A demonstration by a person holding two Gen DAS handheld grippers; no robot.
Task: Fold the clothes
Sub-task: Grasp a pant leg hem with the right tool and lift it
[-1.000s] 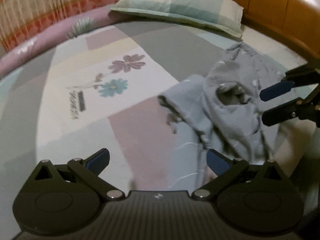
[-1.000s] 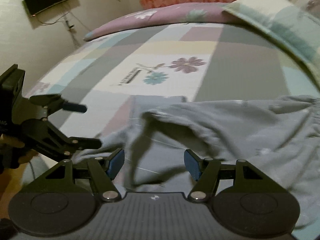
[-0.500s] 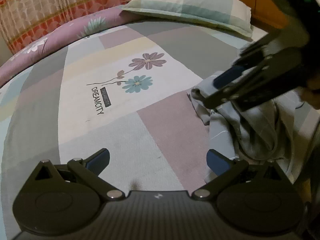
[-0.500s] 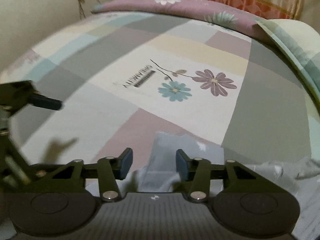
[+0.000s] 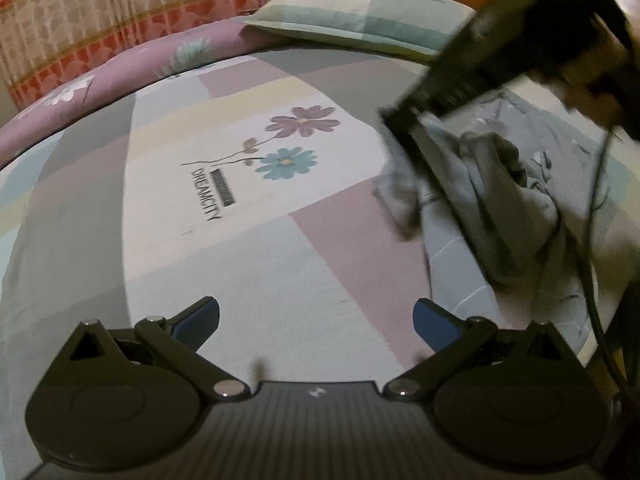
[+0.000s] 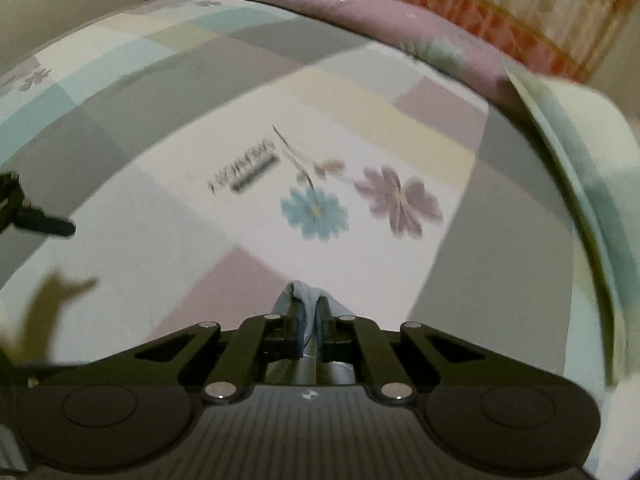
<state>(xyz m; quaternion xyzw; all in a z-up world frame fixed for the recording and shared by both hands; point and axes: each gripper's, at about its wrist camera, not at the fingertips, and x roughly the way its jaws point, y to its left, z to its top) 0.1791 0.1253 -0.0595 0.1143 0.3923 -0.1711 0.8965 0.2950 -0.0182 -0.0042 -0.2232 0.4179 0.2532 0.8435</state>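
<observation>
Grey floral garment, crumpled on the right side of the patchwork bed, below the checked pillow. Right tongs clamped narrow on a pinch of its pale fabric, lifted above the pink patch. Left tongs spread wide, holding nothing, low over the sheet, near the garment's left edge.

The left tongs hang low over the bed with their blue-padded fingers spread wide, nothing between them. The right tongs are pressed together, nipping a fold of grey cloth. Seen from the left, they reach in tilted and blurred, so their angle is hard to judge.
</observation>
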